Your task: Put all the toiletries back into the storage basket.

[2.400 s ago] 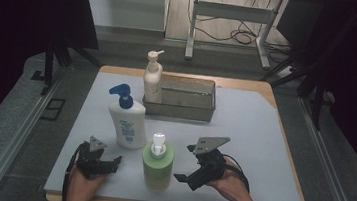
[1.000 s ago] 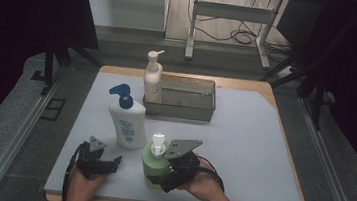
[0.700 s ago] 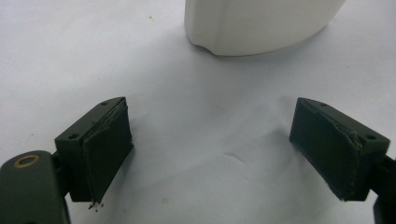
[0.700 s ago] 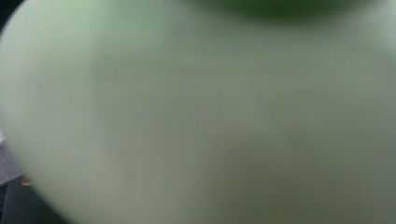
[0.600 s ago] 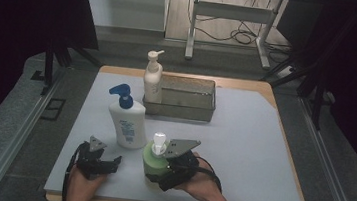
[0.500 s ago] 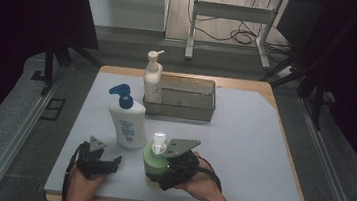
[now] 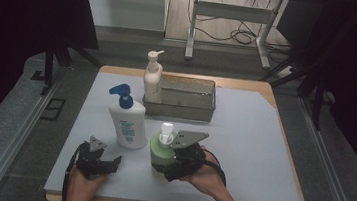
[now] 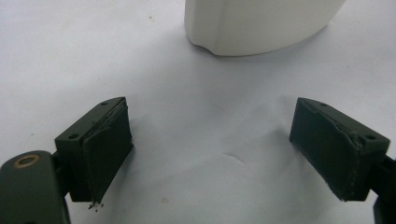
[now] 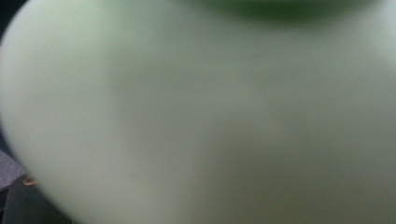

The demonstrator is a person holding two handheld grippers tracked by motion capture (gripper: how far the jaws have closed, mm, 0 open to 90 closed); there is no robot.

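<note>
A light green pump bottle [image 7: 160, 151] with a white pump head stands near the table's front, and its blurred side fills the right gripper view [image 9: 210, 116]. My right gripper [image 7: 168, 166] is pressed onto its lower right side and appears shut on it; the jaws are hidden. My left gripper [image 7: 102, 164] rests on the white tabletop at the front left, open with nothing between its fingers [image 8: 212, 154]. Just ahead of it stands a white bottle with a blue pump [image 7: 126, 122], whose base shows in the left gripper view [image 8: 257, 23].
A metal tray [image 7: 180, 110] sits at the back middle of the table [image 7: 253, 138]. A cream pump bottle [image 7: 152, 80] stands at its left end. A dark floor and rails surround the table.
My right gripper moved left from the open table up against the green bottle and closed in on it. The bottle now sits slightly higher in view. The left gripper has stayed put.
</note>
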